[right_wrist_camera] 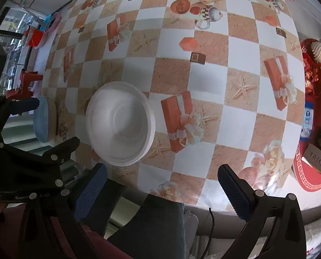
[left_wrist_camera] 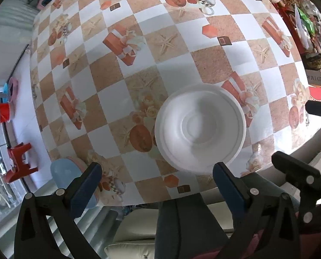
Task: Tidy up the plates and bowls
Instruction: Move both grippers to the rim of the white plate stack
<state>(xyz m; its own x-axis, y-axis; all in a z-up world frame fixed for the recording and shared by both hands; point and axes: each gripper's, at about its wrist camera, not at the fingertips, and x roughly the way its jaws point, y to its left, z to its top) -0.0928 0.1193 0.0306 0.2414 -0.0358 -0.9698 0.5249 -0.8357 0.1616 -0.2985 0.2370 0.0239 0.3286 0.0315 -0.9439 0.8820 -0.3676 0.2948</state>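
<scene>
A white bowl stack (left_wrist_camera: 200,127) sits on the worktop (left_wrist_camera: 138,49), near its front edge. At least two bowls are nested there, rims showing one inside the other; the exact count cannot be told. The worktop wears a checked cloth printed with gift boxes, starfish and roses.

The left claw (left_wrist_camera: 157,172) hangs over the front edge, pointing steeply down, its blue-padded fingers (left_wrist_camera: 86,191) spread wide. Nothing is between them. The right-hand finger's tip lies just below the stack's near rim in the left wrist view, but whether it touches cannot be told.

The right claw (right_wrist_camera: 162,179) is spread wide too and holds nothing. It hovers over the front edge, to the right of the stack, with bare cloth between its fingers (right_wrist_camera: 233,194). In the right wrist view the stack (right_wrist_camera: 119,123) lies up and left of the left-hand finger, apart from it.

Blue plates (left_wrist_camera: 62,172) lie at the worktop's front left corner, a pink rim showing under the blue one. In the right wrist view these plates (right_wrist_camera: 41,122) sit left of the stack, with a strip of cloth between, and the left claw's black frame crosses just in front of them.

A red tray (right_wrist_camera: 311,172) of packets and snacks stands at the worktop's right side, well apart from the stack. A person's legs in dark trousers (right_wrist_camera: 156,226) show below the edge.
</scene>
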